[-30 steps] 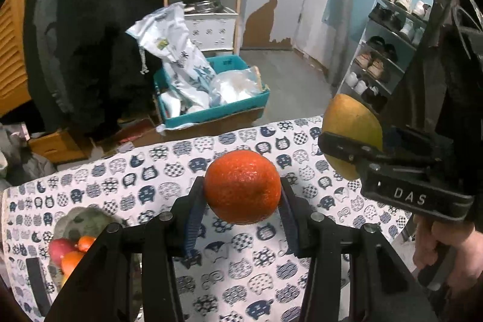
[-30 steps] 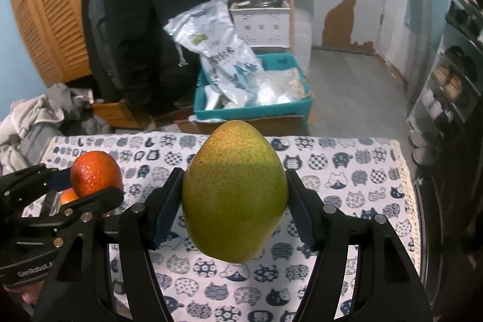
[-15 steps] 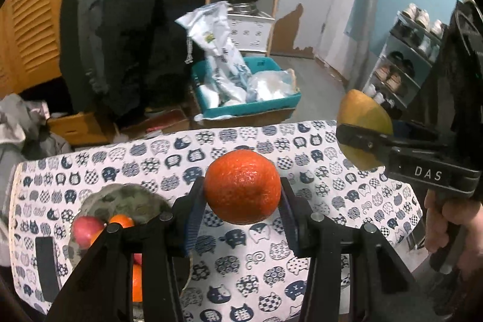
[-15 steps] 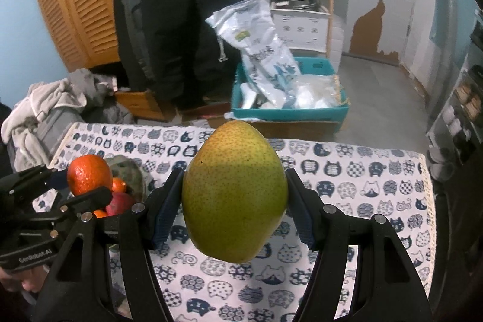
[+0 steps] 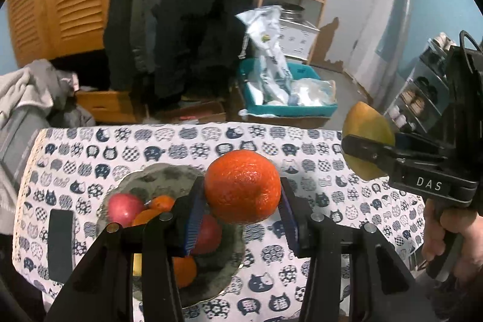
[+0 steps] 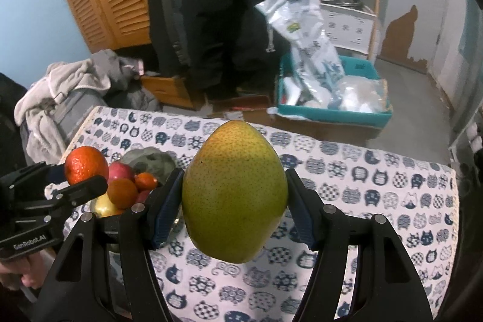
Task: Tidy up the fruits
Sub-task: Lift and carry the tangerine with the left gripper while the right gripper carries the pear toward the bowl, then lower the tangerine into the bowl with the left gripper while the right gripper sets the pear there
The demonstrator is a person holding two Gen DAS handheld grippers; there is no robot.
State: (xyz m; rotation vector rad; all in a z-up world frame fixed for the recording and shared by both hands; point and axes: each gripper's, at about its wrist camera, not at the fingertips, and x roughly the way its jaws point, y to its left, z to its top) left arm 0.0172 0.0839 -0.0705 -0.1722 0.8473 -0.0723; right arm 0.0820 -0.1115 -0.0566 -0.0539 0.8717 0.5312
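While the left gripper point(image 5: 243, 201) clamps an orange point(image 5: 242, 186), the right gripper point(image 6: 234, 201) (seemingly airborne) clamps a pear point(image 6: 234, 191).

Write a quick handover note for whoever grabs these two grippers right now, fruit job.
Left gripper: shut on the orange, held above the bowl.
Right gripper: shut on the pear, held over the cat-print tablecloth, right of the bowl.
Done: the bowl already holds a red apple and several small oranges.
Left: set the orange, then the pear, into the bowl.
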